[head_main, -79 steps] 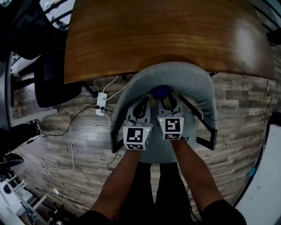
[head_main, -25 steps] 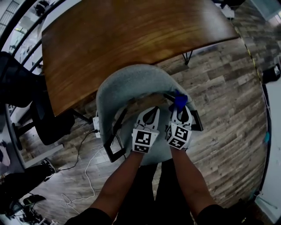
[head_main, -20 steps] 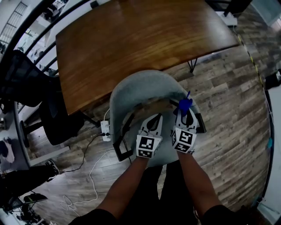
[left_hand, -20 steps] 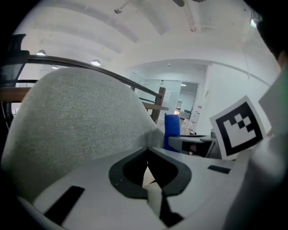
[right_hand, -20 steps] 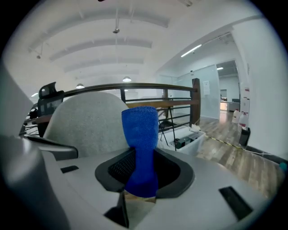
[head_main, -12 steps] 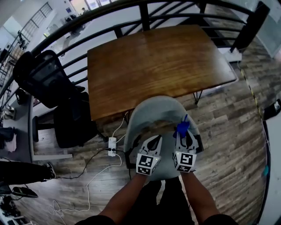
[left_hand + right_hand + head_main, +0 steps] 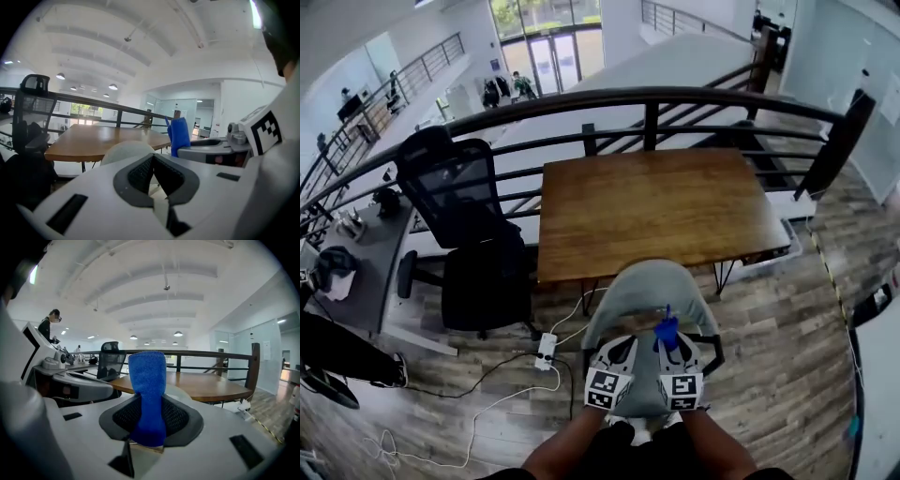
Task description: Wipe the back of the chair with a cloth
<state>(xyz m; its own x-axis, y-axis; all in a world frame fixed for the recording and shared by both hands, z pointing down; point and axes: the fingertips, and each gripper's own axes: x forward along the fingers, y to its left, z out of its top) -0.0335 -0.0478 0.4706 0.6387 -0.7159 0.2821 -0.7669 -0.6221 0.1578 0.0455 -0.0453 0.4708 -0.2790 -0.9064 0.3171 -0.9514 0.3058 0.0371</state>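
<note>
The grey chair (image 7: 643,289) stands tucked against the wooden table (image 7: 661,208), its curved back toward the table. Both grippers hover side by side over its seat, pointing level toward the table. My right gripper (image 7: 667,343) is shut on a blue cloth (image 7: 666,330), which stands upright from its jaws (image 7: 148,394). My left gripper (image 7: 617,347) is shut with nothing in it, its pads meeting (image 7: 152,164). In the left gripper view the cloth (image 7: 179,136) shows to the right and the chair's back (image 7: 125,151) lies just beyond the jaws.
A black office chair (image 7: 467,217) stands left of the table. A white power strip (image 7: 547,352) with cables lies on the wood floor at the left. A dark metal railing (image 7: 656,98) runs behind the table. A grey desk (image 7: 352,258) is at far left.
The view has risen and pulled back, so much more of the room shows. Both grippers have lifted off the chair's back and now point level, the cloth still in the right one.
</note>
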